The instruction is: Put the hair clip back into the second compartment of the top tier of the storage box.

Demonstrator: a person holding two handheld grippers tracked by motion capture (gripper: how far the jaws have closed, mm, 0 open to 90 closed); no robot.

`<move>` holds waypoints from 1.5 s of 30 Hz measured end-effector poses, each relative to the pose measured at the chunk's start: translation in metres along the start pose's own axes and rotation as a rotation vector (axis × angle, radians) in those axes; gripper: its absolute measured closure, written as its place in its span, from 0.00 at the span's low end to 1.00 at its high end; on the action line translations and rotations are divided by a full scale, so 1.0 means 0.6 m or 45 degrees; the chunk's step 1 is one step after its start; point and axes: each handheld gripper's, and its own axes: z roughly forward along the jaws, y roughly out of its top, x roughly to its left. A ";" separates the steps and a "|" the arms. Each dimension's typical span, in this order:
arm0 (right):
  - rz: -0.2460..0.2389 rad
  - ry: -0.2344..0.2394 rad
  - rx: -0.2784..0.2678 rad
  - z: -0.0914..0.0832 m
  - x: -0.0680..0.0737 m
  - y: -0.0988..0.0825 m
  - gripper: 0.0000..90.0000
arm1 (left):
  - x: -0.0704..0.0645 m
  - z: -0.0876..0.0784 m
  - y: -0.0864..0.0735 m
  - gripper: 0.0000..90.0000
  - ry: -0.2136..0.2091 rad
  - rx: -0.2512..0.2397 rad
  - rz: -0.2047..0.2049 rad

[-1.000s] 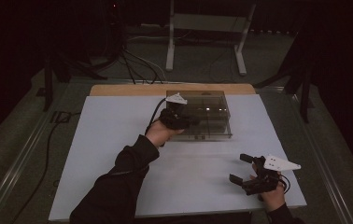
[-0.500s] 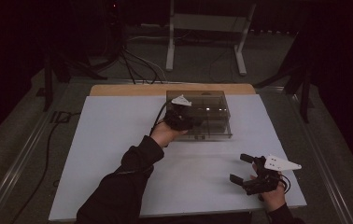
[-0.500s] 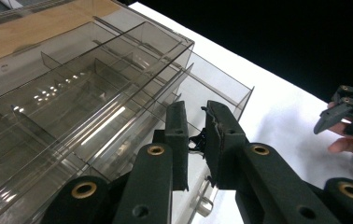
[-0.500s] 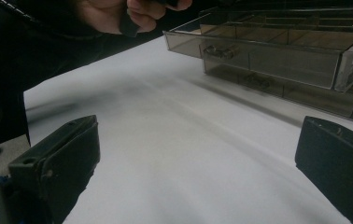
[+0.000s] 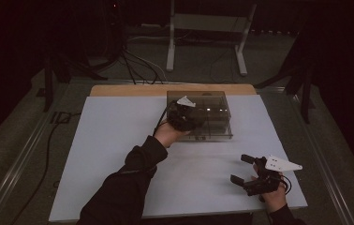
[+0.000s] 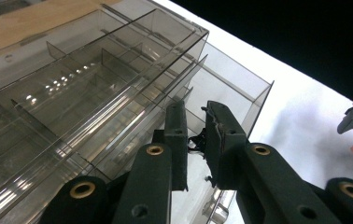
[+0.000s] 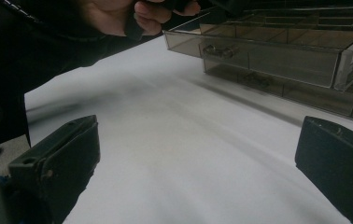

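Note:
A smoky see-through drawer box (image 5: 212, 110) stands at the far middle of the white table (image 5: 119, 140). Its top drawer (image 7: 268, 56) is pulled out toward me, and its dividers (image 6: 95, 79) form several compartments. My left gripper (image 5: 185, 115) hovers over the box's left part; its jaws (image 6: 198, 112) stand shut above the pulled-out drawer (image 6: 240, 102). A small dark scrap sits in the narrow gap, and I cannot tell what it is. At the front right my right gripper (image 5: 241, 168) rests open with nothing between its jaws (image 7: 195, 163), aimed at the box.
A wooden strip (image 5: 128, 90) runs along the table's far edge. Beyond it are floor cables (image 5: 133, 65) and a metal stand (image 5: 208, 28). A lower drawer (image 7: 282, 88) of the box is pushed in. Bare white tabletop lies between the two grippers.
The left gripper has edged a little to the right over the box. The right gripper has stayed in place.

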 end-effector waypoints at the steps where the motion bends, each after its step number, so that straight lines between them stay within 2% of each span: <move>1: 0.001 0.000 0.002 0.000 0.000 0.000 0.00 | -0.001 0.001 0.000 0.89 0.008 0.008 0.007; 6: -0.001 0.000 0.009 0.001 0.000 0.000 0.00 | -0.002 0.004 0.000 0.85 0.027 0.007 -0.006; 11: 0.001 0.002 0.009 0.001 0.000 0.000 0.00 | -0.004 0.001 0.001 0.69 0.070 -0.006 -0.003; 12: 0.001 0.002 0.009 0.001 0.000 0.000 0.00 | -0.006 0.000 0.002 0.69 0.079 -0.007 -0.003; 14: 0.003 0.001 0.007 0.001 0.000 0.000 0.00 | -0.008 -0.003 0.003 0.60 0.101 -0.008 0.006; 16: 0.002 0.002 0.009 0.001 0.000 0.000 0.00 | -0.008 -0.004 0.004 0.52 0.090 -0.012 0.004; 19: 0.000 0.002 0.009 0.001 0.000 0.000 0.00 | -0.011 -0.006 0.003 0.50 0.091 -0.004 0.020; 22: 0.000 0.001 0.010 0.001 -0.001 -0.001 0.00 | -0.014 -0.007 0.004 0.39 0.090 -0.002 0.029; 29: 0.005 0.003 0.013 0.001 -0.003 -0.002 0.00 | -0.023 -0.014 0.008 0.26 0.086 0.005 0.064; 33: 0.013 0.007 0.008 0.000 -0.004 -0.003 0.00 | -0.027 -0.018 0.010 0.22 0.112 0.011 0.079; 35: 0.015 0.009 0.007 0.000 -0.005 -0.003 0.00 | -0.028 -0.021 0.011 0.21 0.107 -0.009 0.076; 38: 0.013 0.009 0.011 0.001 -0.005 -0.003 0.00 | -0.028 -0.025 0.012 0.19 0.113 -0.005 0.080; 45: 0.013 0.013 0.012 0.002 -0.006 -0.004 0.00 | -0.023 -0.035 0.013 0.13 0.111 -0.017 0.055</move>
